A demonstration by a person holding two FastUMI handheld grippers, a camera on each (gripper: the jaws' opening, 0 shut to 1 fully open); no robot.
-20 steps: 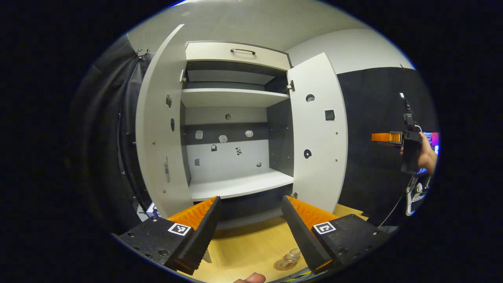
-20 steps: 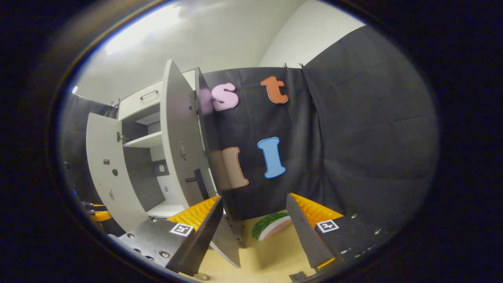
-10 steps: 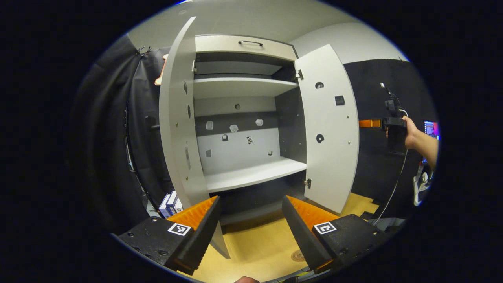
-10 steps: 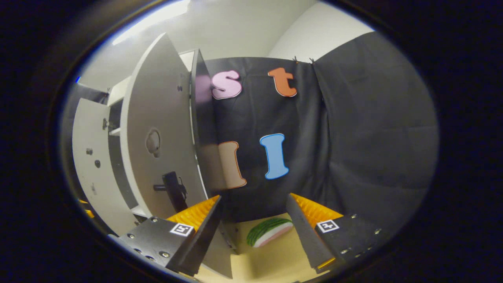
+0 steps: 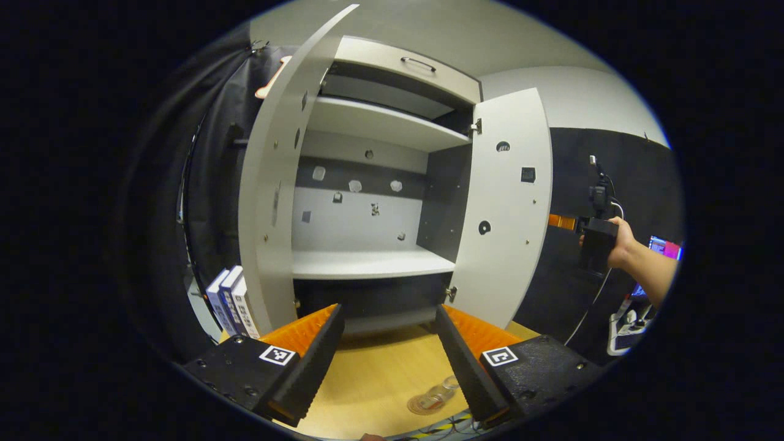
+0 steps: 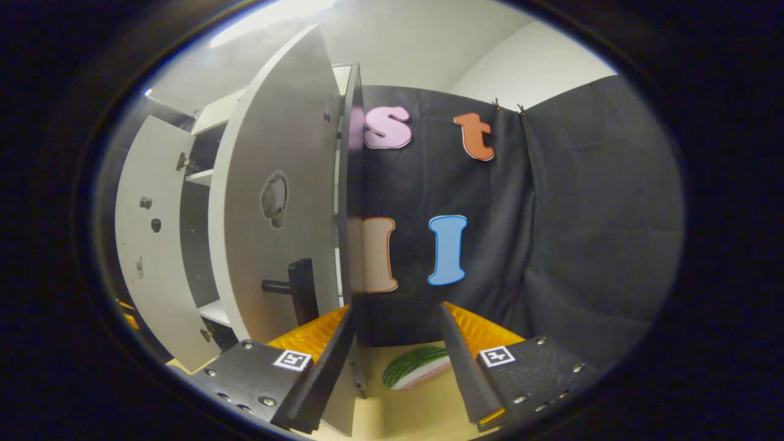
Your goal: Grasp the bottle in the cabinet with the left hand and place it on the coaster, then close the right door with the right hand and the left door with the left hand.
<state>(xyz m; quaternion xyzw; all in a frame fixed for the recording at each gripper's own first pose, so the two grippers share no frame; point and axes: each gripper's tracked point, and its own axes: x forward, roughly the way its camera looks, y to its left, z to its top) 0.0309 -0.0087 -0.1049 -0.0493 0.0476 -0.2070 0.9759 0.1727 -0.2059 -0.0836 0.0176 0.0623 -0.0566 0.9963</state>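
Observation:
The clear bottle (image 5: 442, 389) stands on the round coaster (image 5: 424, 404) on the wooden table, just left of my right-hand finger. My left gripper (image 5: 389, 361) is open and holds nothing; it faces the cabinet. The left door (image 5: 269, 184) and right door (image 5: 508, 208) both stand open. Past the right door a hand (image 5: 623, 245) holds my right gripper (image 5: 562, 222). In the right gripper view my right gripper (image 6: 395, 361) is open by the right door's outer face (image 6: 275, 153), with the black handle (image 6: 300, 291) just above its left finger.
The cabinet shelf (image 5: 367, 263) is bare. Several books (image 5: 233, 303) stand left of the left door. A toy watermelon slice (image 6: 416, 367) lies on the table between my right gripper's fingers, farther off. A lit screen (image 5: 664, 245) and cables sit at the far right.
My right gripper has come closer to the right door's outer face, so the handle looks larger. My left gripper has swung a little, bringing the books into view.

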